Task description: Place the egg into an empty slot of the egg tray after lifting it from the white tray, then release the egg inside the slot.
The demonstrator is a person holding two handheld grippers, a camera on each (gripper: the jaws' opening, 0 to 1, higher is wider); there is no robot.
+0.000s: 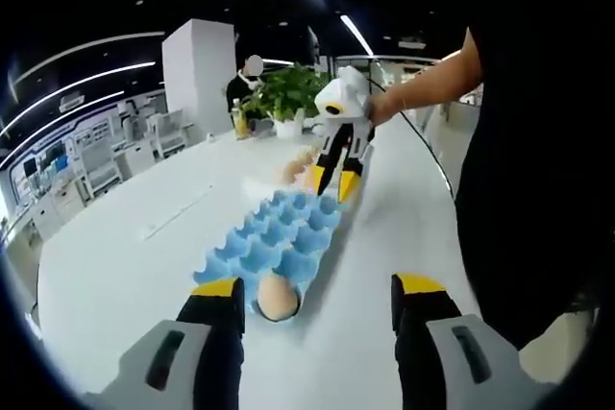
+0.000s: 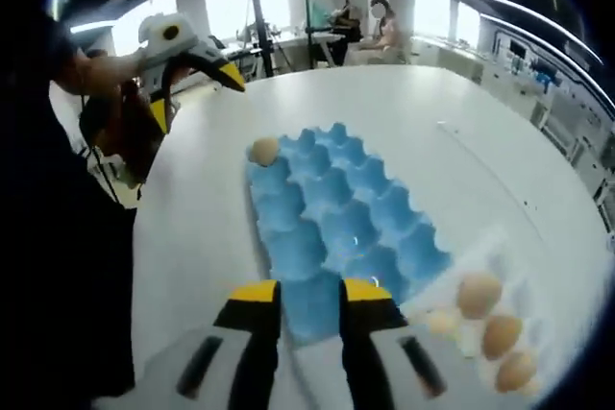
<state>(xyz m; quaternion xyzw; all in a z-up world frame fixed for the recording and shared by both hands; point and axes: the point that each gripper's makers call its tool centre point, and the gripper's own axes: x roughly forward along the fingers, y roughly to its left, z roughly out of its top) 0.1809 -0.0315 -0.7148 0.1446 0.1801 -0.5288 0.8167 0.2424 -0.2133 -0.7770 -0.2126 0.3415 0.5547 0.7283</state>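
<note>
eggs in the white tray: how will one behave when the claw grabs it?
Probably fragile: the eggs look like bare thin shells, so a hard pinch may crack one. Likely slippery and apt to roll, being smooth and rounded. The white tray looks shallow, so a nudge might shift an egg before the right claw closes.

**No legible text**

No words, labels, brand marks or numbers could be read in either view. Any markings on the distant shelving and screens were too small and blurred to make out.
</note>
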